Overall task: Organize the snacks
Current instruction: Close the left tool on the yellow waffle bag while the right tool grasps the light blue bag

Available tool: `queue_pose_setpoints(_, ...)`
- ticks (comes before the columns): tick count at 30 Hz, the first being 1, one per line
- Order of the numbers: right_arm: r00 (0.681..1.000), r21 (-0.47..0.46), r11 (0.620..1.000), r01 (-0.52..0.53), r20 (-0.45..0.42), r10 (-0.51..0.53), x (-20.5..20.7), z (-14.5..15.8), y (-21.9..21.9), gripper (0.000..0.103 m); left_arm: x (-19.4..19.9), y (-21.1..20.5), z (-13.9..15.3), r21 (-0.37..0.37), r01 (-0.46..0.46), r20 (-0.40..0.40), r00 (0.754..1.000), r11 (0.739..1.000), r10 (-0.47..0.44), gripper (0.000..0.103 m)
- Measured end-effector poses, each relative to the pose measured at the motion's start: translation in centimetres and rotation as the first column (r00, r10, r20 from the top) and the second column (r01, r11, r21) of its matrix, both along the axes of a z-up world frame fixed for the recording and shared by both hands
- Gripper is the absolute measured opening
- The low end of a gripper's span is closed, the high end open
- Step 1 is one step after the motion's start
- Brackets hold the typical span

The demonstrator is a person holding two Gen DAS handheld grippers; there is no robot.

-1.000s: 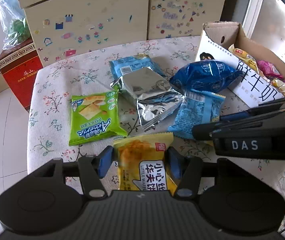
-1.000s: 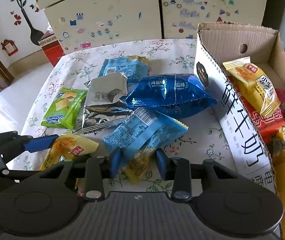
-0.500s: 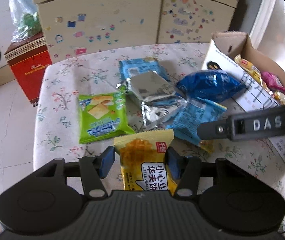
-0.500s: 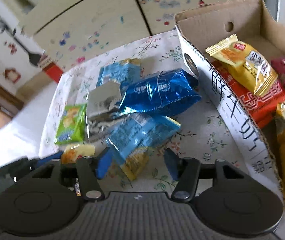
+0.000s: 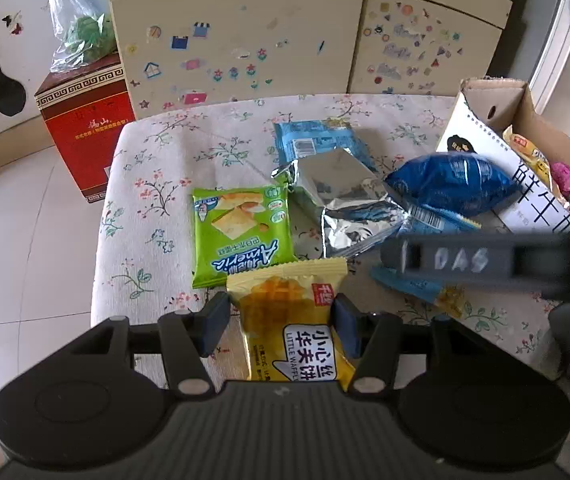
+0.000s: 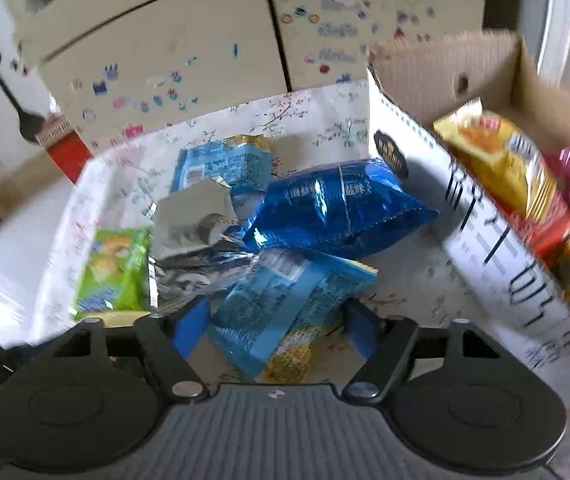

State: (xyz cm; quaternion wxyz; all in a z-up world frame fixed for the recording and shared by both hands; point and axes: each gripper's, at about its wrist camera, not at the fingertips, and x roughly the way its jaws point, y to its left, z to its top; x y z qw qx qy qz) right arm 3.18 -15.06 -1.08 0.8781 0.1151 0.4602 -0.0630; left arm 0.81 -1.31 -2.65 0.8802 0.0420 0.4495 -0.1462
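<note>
Snack sorting partly done: several packets already lie in the open cardboard box point(image 6: 485, 68)

Left gripper point(image 5: 281, 326) fingers pinch a yellow waffle packet point(image 5: 289, 320); right gripper point(image 6: 277, 326) fingers spread around a light-blue packet point(image 6: 285, 304); four packets remain beside the box

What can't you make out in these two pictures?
- Box contents: left view, cut off by the right edge.
- Light-blue packet: left view, largely behind the blurred right claw's arm.
- Right view: motion blur makes the print on the green packet unreadable.
- Yellow wafer pack: lower end hidden behind the left claw.
- Right claw: grip on that packet unclear.
</note>
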Motion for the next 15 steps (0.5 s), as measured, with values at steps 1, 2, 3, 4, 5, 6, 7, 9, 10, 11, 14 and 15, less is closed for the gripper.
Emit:
queue_pose_setpoints(1, 1.0, -0.027, 1.0, -0.011, 0.009, 0.011, -0.3, -0.1, 0.0, 0.071, 0.0, 0.0, 0.0, 0.002, -0.001, 0.0, 1.0, 1.0, 0.001, 0.055)
queue_pose_setpoints(2, 1.0, -0.039, 0.999, -0.024, 0.016, 0.024, -0.5, -0.1, -0.1, 0.067, -0.1, -0.1, 0.0, 0.003, -0.001, -0.001, 1.0, 1.0, 0.001, 0.055)
queue_pose_setpoints(3, 0.999, -0.035, 0.999, -0.041, 0.019, 0.042, -0.6, 0.0, -0.3, 0.063, -0.1, -0.1, 0.0, 0.003, -0.002, -0.002, 1.0, 1.0, 0.002, 0.055)
queue_pose_setpoints(4, 0.998, -0.027, 0.998, -0.06, 0.017, 0.06, -0.8, 0.0, -0.7, 0.062, -0.1, 0.0, 0.1, 0.002, -0.005, -0.002, 1.0, 1.0, 0.005, 0.055)
queue_pose_setpoints(5, 0.997, -0.011, 0.997, -0.079, 0.012, 0.079, -1.0, 0.1, -1.1, 0.059, -0.1, 0.0, 0.1, 0.0, -0.007, -0.003, 1.0, 1.0, 0.007, 0.055)
queue_pose_setpoints(6, 0.995, 0.002, 0.995, -0.097, 0.009, 0.097, -1.1, 0.2, -1.4, 0.057, -0.1, 0.1, 0.2, -0.002, -0.009, -0.003, 1.0, 1.0, 0.009, 0.055)
queue_pose_setpoints(7, 0.993, 0.012, 0.993, -0.122, 0.002, 0.122, -1.5, 0.4, -1.8, 0.055, -0.1, 0.1, 0.2, -0.005, -0.011, -0.003, 1.0, 1.0, 0.011, 0.055)
queue_pose_setpoints(9, 0.987, 0.017, 0.987, -0.16, -0.014, 0.16, -1.9, 0.6, -2.3, 0.053, 0.0, 0.2, 0.3, -0.015, -0.016, -0.008, 1.0, 1.0, 0.016, 0.055)
queue_pose_setpoints(10, 0.984, 0.021, 0.984, -0.176, -0.024, 0.176, -2.2, 0.7, -2.6, 0.053, 0.0, 0.3, 0.4, -0.021, -0.018, -0.012, 1.0, 1.0, 0.018, 0.055)
queue_pose_setpoints(11, 0.982, 0.028, 0.983, -0.183, -0.034, 0.184, -2.4, 0.7, -2.8, 0.053, 0.1, 0.2, 0.4, -0.026, -0.018, -0.014, 1.0, 1.0, 0.017, 0.055)
queue_pose_setpoints(14, 0.987, 0.063, 0.986, -0.152, -0.04, 0.154, -3.2, 0.8, -3.5, 0.061, 0.1, 0.1, 0.5, -0.031, -0.014, -0.013, 1.0, 0.999, 0.013, 0.055)
queue_pose_setpoints(15, 0.99, 0.087, 0.987, -0.135, -0.038, 0.139, -3.2, 0.9, -3.7, 0.067, 0.1, -0.1, 0.6, -0.031, -0.013, -0.011, 1.0, 0.999, 0.012, 0.055)
